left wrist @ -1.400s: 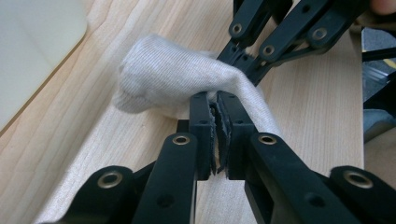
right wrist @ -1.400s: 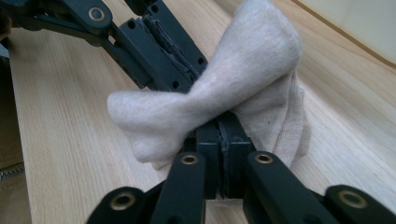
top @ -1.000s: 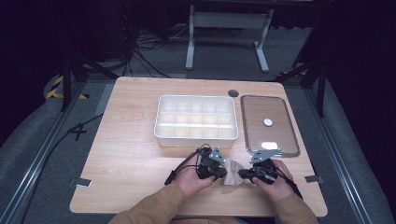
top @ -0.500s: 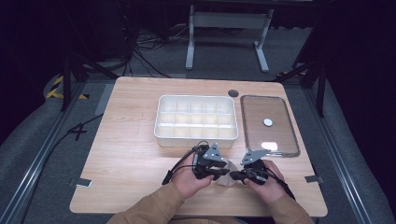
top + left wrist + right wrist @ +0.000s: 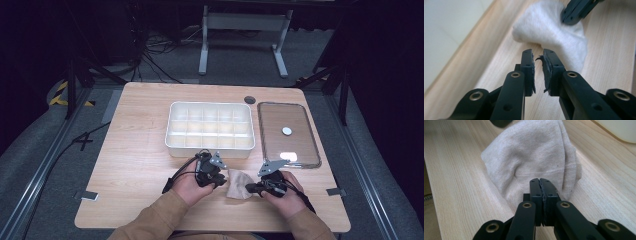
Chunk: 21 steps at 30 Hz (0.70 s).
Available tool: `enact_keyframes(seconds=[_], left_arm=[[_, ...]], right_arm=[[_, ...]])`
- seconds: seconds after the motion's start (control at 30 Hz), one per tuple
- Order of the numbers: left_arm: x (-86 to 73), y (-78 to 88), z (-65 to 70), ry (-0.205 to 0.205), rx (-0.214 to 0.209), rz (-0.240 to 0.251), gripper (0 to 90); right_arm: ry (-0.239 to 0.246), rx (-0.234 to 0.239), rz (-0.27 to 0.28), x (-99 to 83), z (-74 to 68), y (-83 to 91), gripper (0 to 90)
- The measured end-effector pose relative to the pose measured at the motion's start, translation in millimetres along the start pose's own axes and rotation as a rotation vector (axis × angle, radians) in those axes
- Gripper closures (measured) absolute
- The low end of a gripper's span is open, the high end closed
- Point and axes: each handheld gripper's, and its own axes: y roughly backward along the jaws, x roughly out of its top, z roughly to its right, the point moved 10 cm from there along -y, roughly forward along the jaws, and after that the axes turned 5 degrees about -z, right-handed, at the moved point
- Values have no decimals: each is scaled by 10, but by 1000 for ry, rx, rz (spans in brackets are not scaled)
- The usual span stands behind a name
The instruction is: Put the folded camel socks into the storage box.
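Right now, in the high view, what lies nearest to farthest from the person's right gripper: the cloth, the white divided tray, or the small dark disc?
From the right gripper:
1. Cloth, right at its tips.
2. White divided tray, beyond, leftward.
3. Small dark disc, at the far edge.

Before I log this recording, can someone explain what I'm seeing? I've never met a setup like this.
A person sits at a wooden table, holding a hand-held two-jaw gripper in each hand. The high view looks down from above; the other two pictures come from cameras riding on each gripper. On the table lie a white compartment tray, a clear lid beside it, and a beige cloth. The right gripper is shut at the cloth's edge; whether it pinches the fabric is unclear. The left gripper has just been closing, slightly apart, nothing between its jaws.
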Motion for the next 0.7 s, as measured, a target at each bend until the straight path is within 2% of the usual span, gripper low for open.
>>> enact_keyframes(seconds=[0.17,0.3,0.47,0.7], left_arm=[[206,-36,172,-75,-21,71,795],[296,-71,262,-113,-21,93,797],[346,-192,300,-120,-34,87,776],[343,-274,252,-90,-41,66,807]], right_arm=[[4,-4,1,4,2,-3,897],[3,-10,-1,10,-3,-11,897],[0,-9,-5,11,-10,-14,897],[-1,-3,-5,5,-7,-10,894]])
